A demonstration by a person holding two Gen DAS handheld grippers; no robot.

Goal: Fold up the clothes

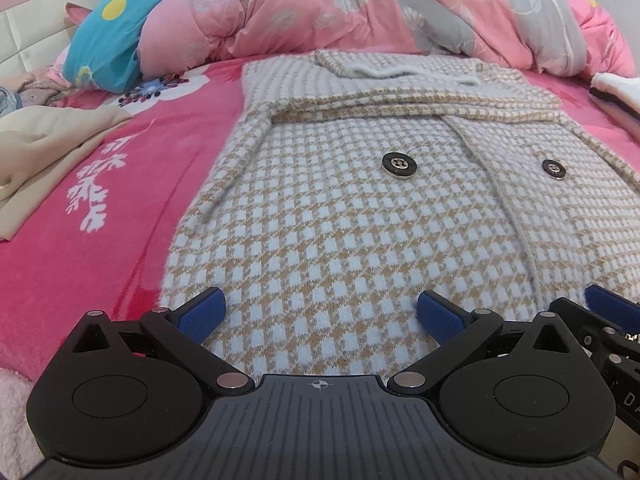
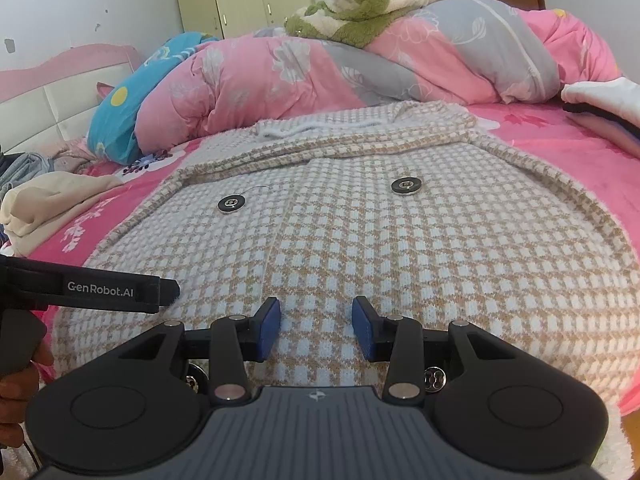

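1. Houndstooth cardigan (image 1: pixel 328 216) lies flat on the pink bedsheet (image 1: pixel 60 280), sleeves already crossed over its chest; hem directly ahead of both tongs.
2. Left gripper (image 1: pixel 320 316) gaping wide, empty, over the hem; right gripper (image 2: pixel 316 328) parted, empty, just beside it.
3. Judged step: hem-up fold pending; next calls for both pinching the hem.
4. Count: one cardigan; two buttons (image 2: pixel 407 186) ahead; two more under the right gripper.

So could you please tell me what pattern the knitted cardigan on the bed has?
A tan-and-white houndstooth check on the cardigan, clearest in the right wrist view.
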